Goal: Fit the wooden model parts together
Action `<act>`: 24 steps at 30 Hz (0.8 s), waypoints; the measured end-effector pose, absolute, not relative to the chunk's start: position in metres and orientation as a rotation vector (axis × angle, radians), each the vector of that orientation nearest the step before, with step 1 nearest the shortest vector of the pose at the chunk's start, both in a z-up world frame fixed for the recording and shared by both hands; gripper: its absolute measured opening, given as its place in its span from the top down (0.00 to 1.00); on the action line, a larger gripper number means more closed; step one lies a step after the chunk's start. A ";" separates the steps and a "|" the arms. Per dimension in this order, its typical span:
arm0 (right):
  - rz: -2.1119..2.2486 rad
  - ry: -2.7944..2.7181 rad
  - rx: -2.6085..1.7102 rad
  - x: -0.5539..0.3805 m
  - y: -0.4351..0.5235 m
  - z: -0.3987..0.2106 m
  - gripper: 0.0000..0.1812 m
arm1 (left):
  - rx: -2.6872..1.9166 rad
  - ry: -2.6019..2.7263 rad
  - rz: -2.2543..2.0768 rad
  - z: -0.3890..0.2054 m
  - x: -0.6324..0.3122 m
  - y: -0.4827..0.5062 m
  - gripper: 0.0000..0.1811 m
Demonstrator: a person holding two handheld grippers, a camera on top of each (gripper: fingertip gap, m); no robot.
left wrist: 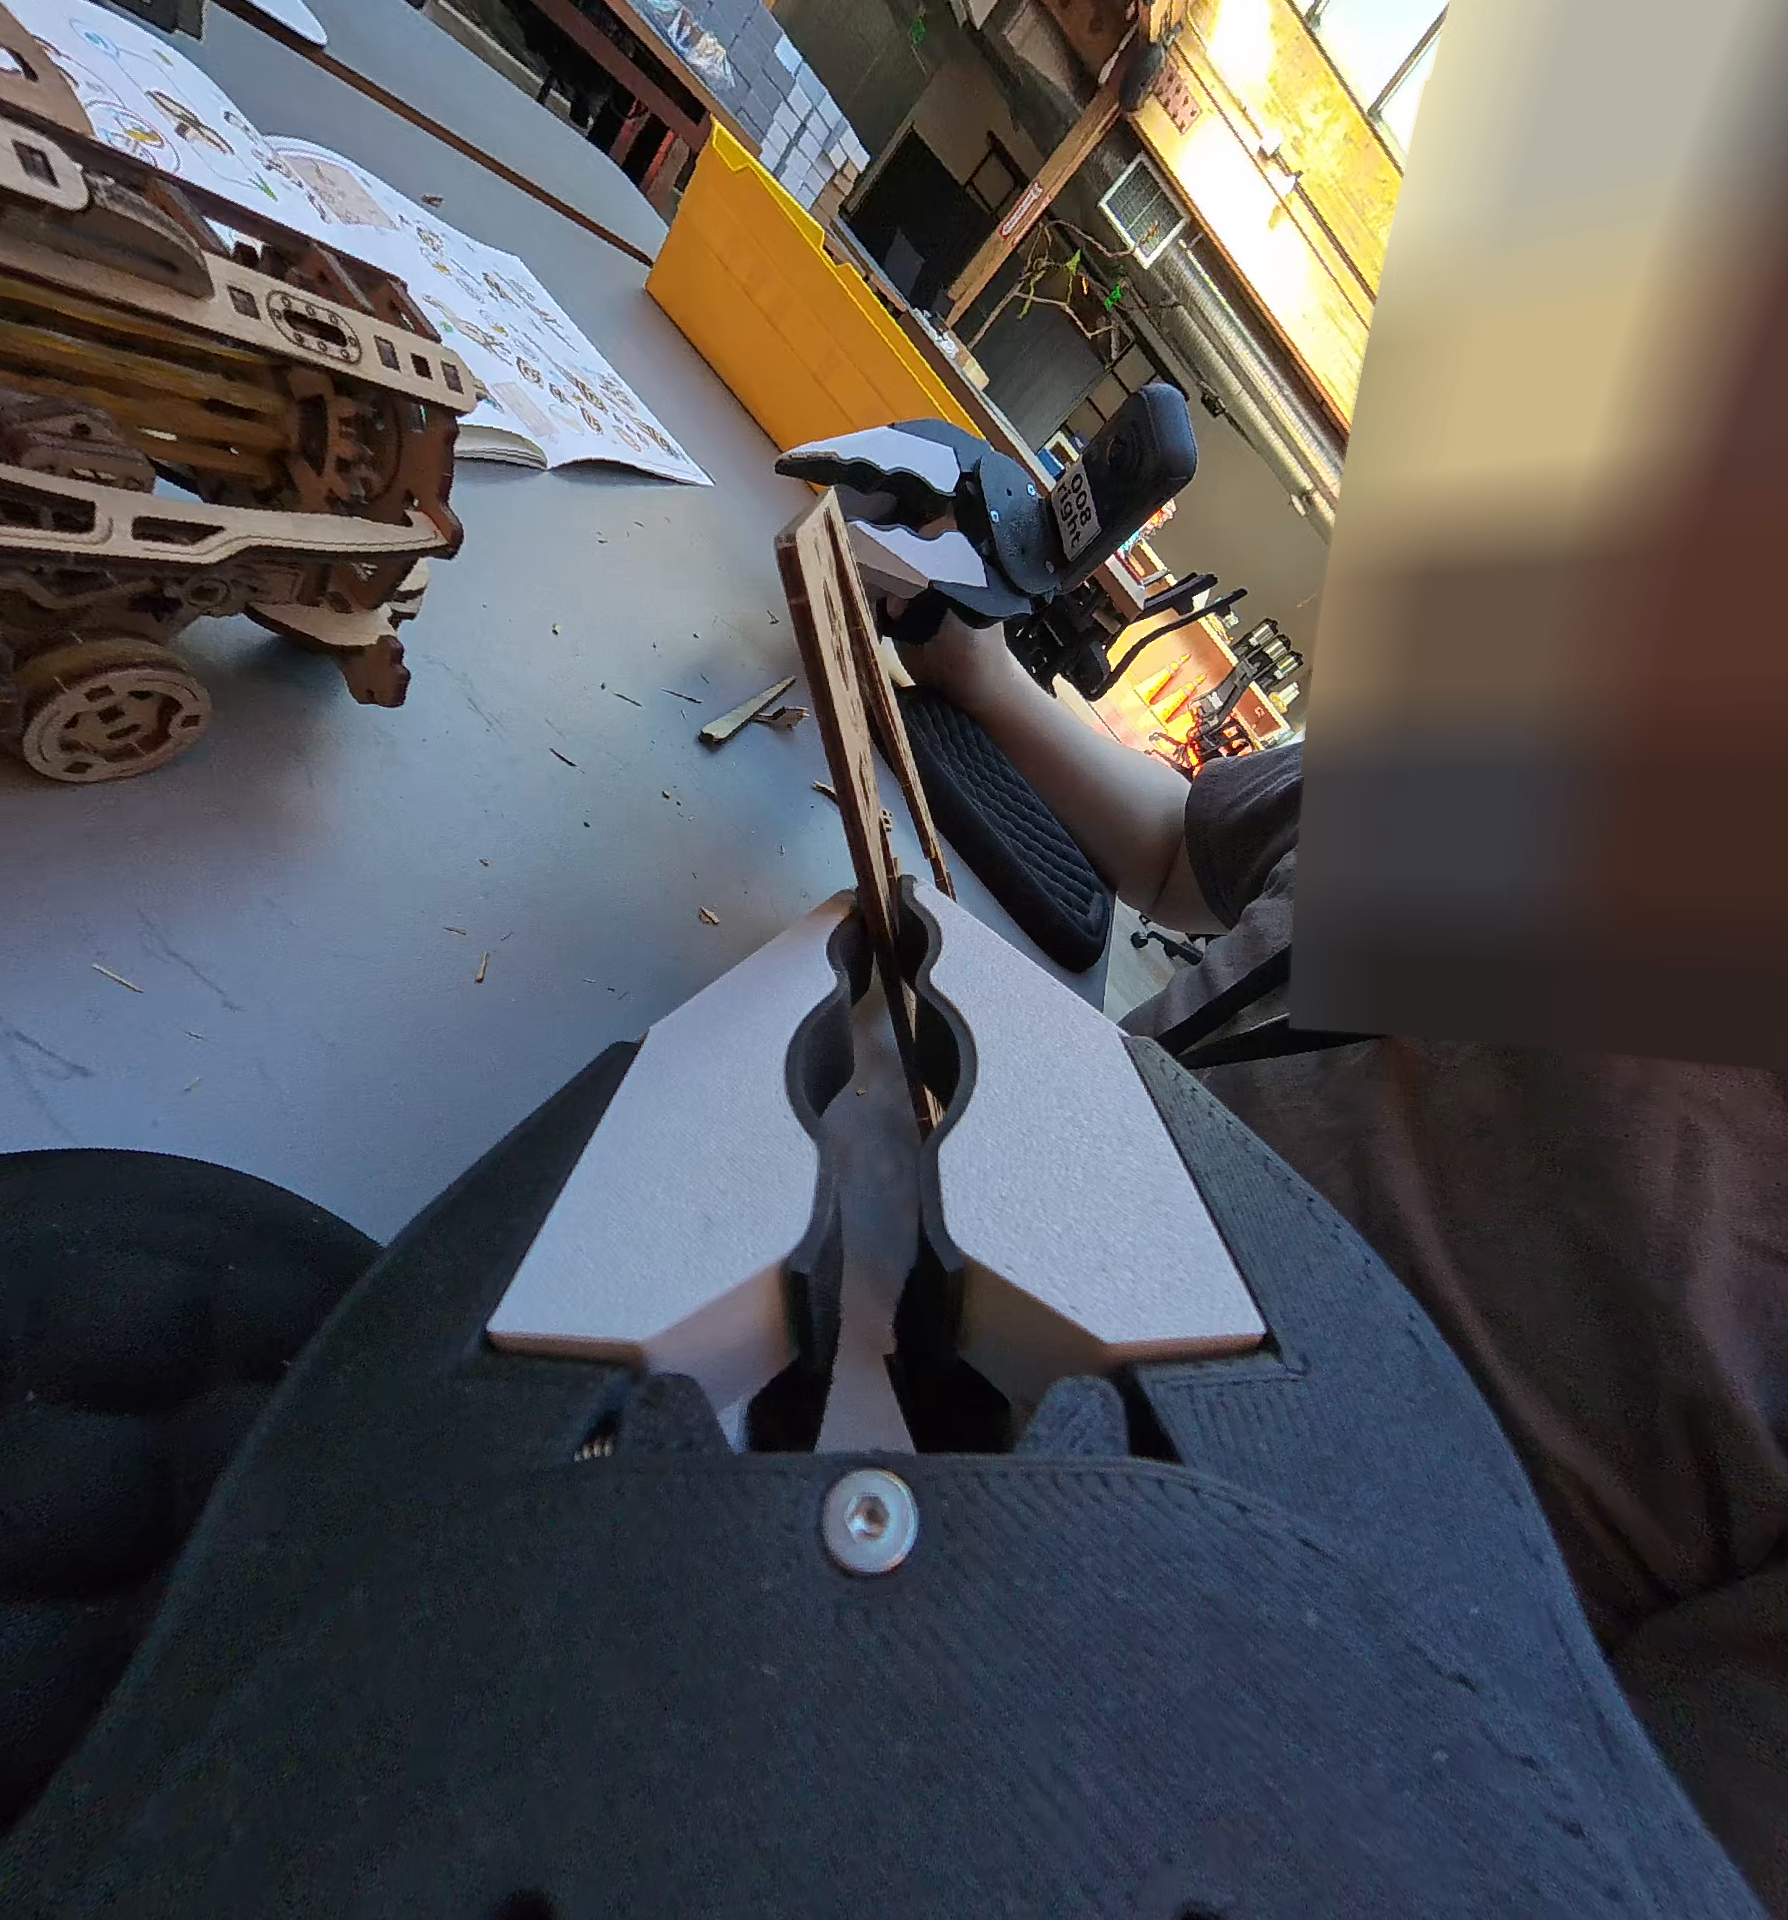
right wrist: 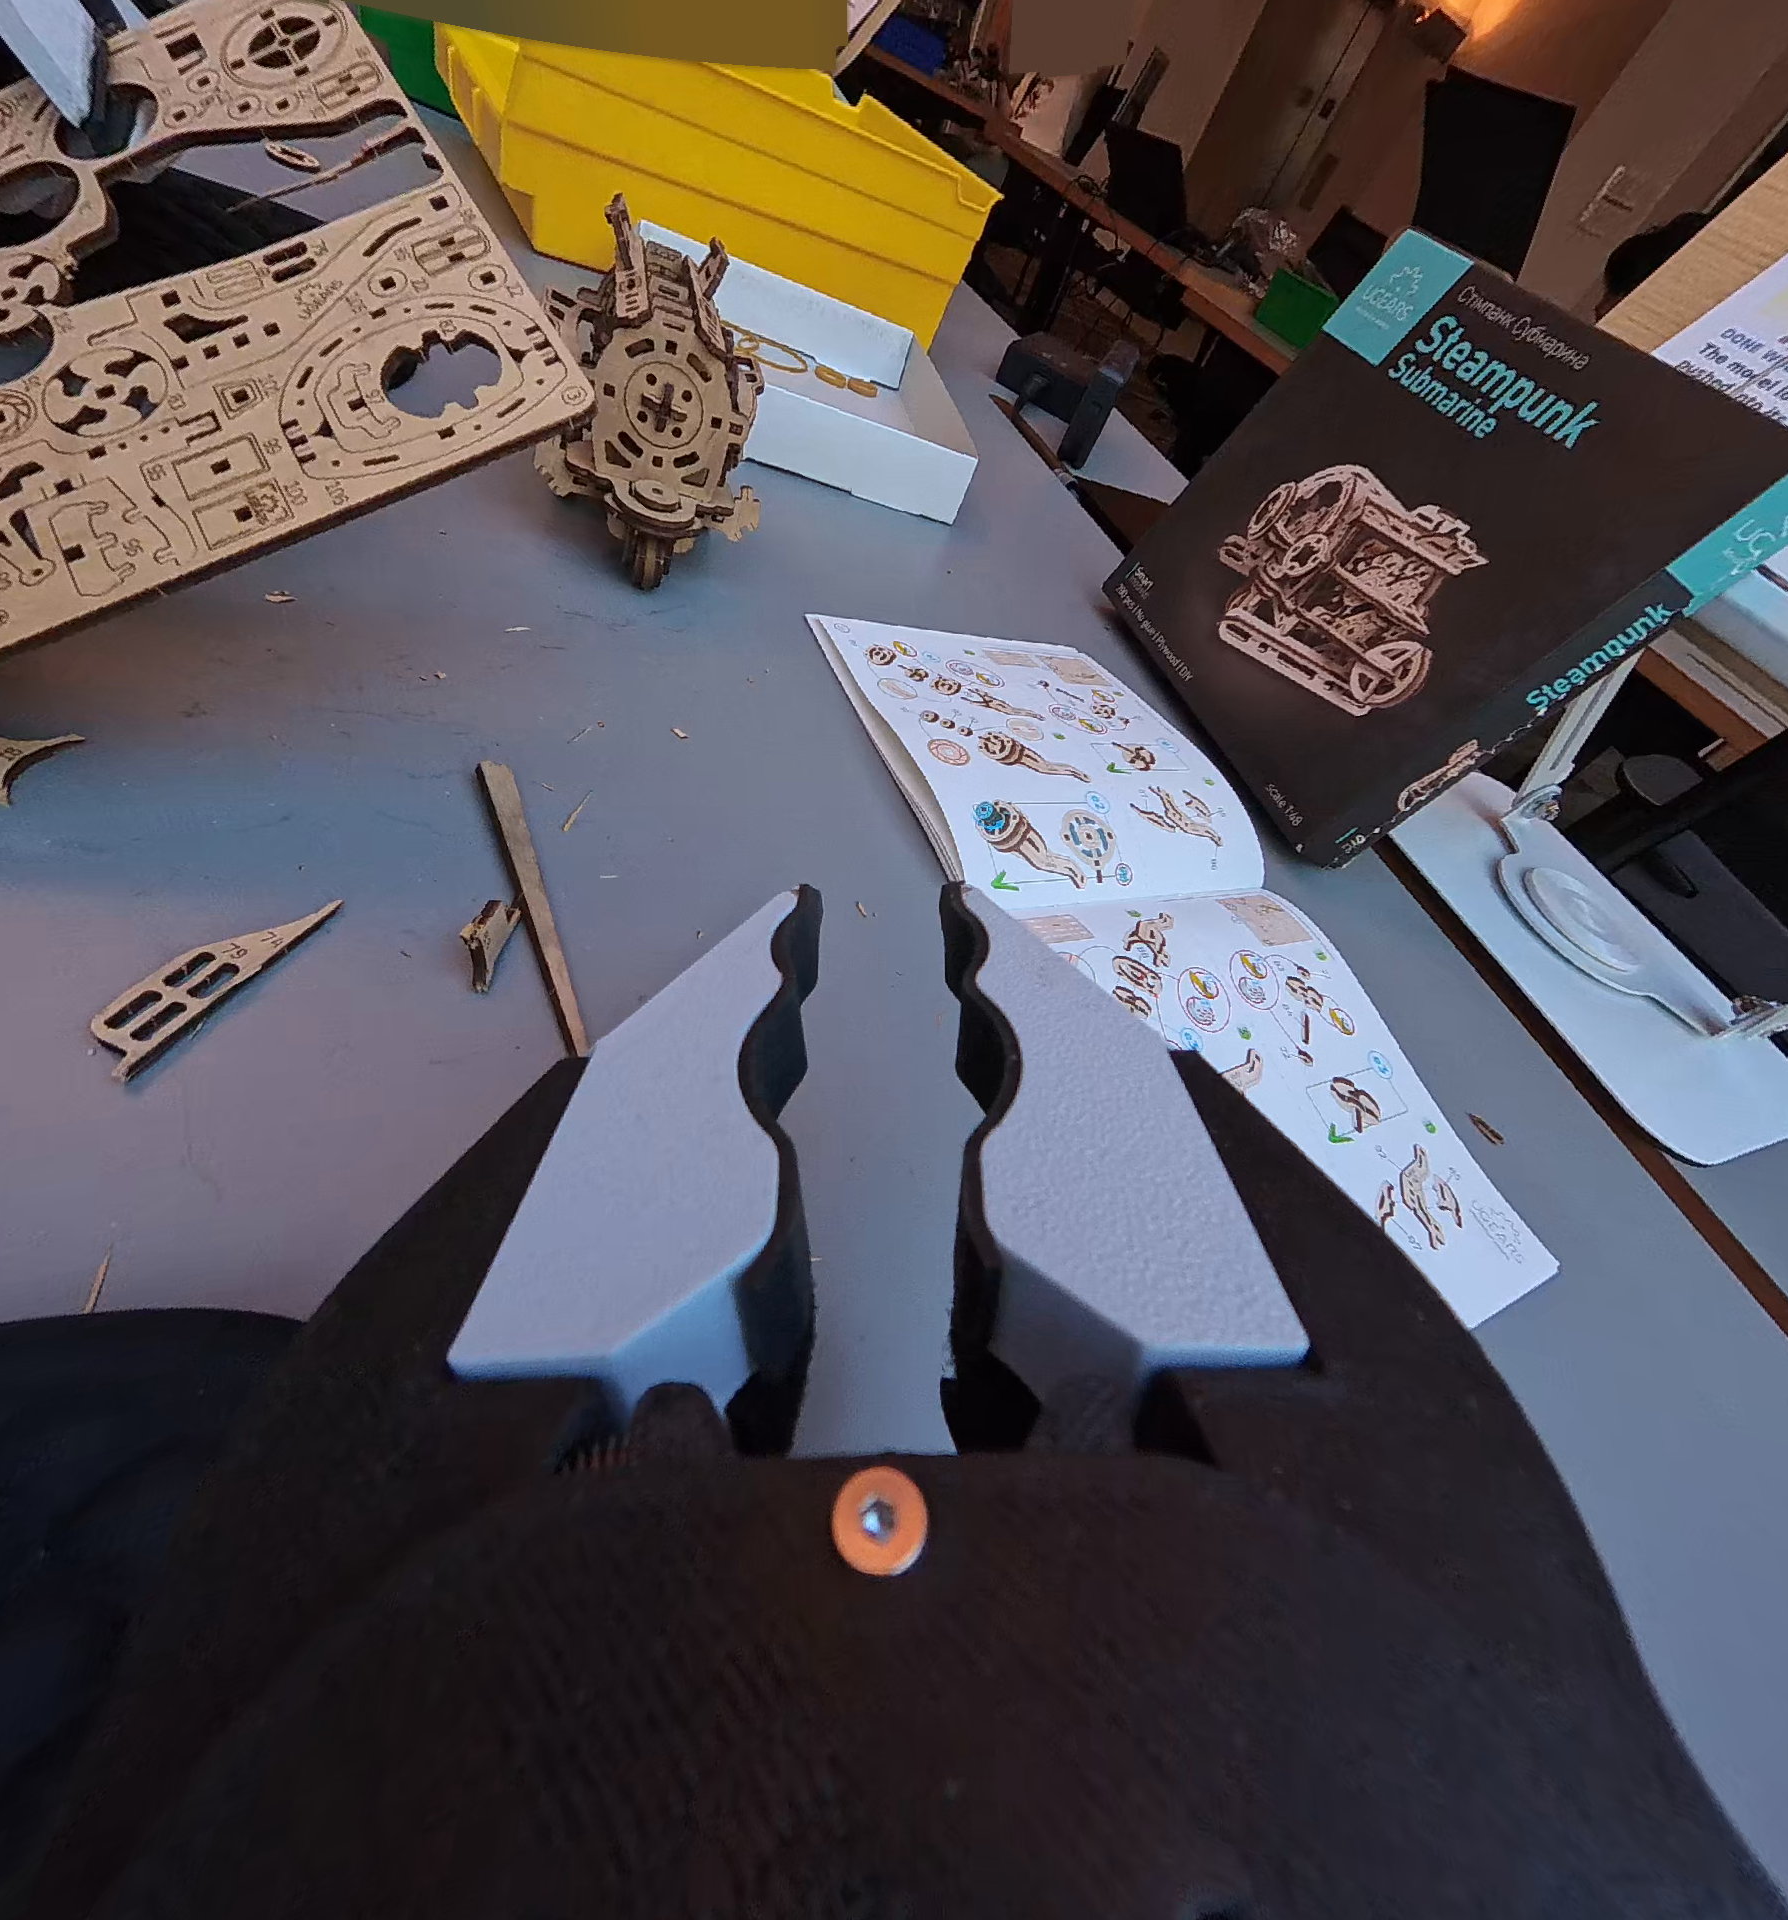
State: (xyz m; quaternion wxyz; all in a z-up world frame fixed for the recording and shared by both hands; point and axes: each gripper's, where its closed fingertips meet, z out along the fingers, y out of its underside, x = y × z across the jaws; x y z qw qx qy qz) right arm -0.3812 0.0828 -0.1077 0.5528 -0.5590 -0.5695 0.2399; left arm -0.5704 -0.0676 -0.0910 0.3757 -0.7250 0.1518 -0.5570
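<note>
My left gripper (left wrist: 885,914) is shut on a thin laser-cut wooden parts sheet (left wrist: 846,707), seen edge-on and standing up over the grey table (left wrist: 350,935). In the right wrist view the same sheet (right wrist: 194,343) hangs at the upper left, with the left gripper (right wrist: 90,99) on its far edge. My right gripper (right wrist: 879,914) is open and empty above the table; in the left wrist view it (left wrist: 854,504) sits by the sheet's far corner. The part-built wooden model (left wrist: 142,468) stands on the table, also behind the sheet in the right wrist view (right wrist: 651,395).
Loose wooden pieces lie on the table: a slotted pointed piece (right wrist: 204,982), a thin strip (right wrist: 531,904), a small scrap (right wrist: 490,940). An open instruction booklet (right wrist: 1129,935), the kit box (right wrist: 1441,540), a white tray (right wrist: 848,405), yellow bins (right wrist: 724,156) and a black pad (left wrist: 994,821) surround them. Left tips to right tips: about 25 cm. The slotted pointed piece (right wrist: 204,982) lies some 12 cm from my right tips, 20 cm from my left tips.
</note>
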 end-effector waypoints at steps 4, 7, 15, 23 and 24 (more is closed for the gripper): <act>0.569 -1.350 -1.322 -0.381 0.083 -0.108 0.88 | -1.855 0.390 -1.424 -0.091 -0.570 -0.068 0.99; 0.567 -1.349 -1.325 -0.381 0.083 -0.108 0.88 | -1.855 0.391 -1.419 -0.091 -0.570 -0.068 0.99; 0.559 -1.357 -1.323 -0.382 0.083 -0.109 0.88 | -1.855 0.392 -1.411 -0.091 -0.570 -0.068 0.99; 0.662 -1.266 -1.303 -0.391 0.073 -0.076 0.88 | -1.839 0.409 -1.403 -0.089 -0.570 -0.069 0.99; 0.762 -1.217 -1.327 -0.398 0.064 -0.061 0.88 | -1.837 0.413 -1.400 -0.089 -0.570 -0.069 0.99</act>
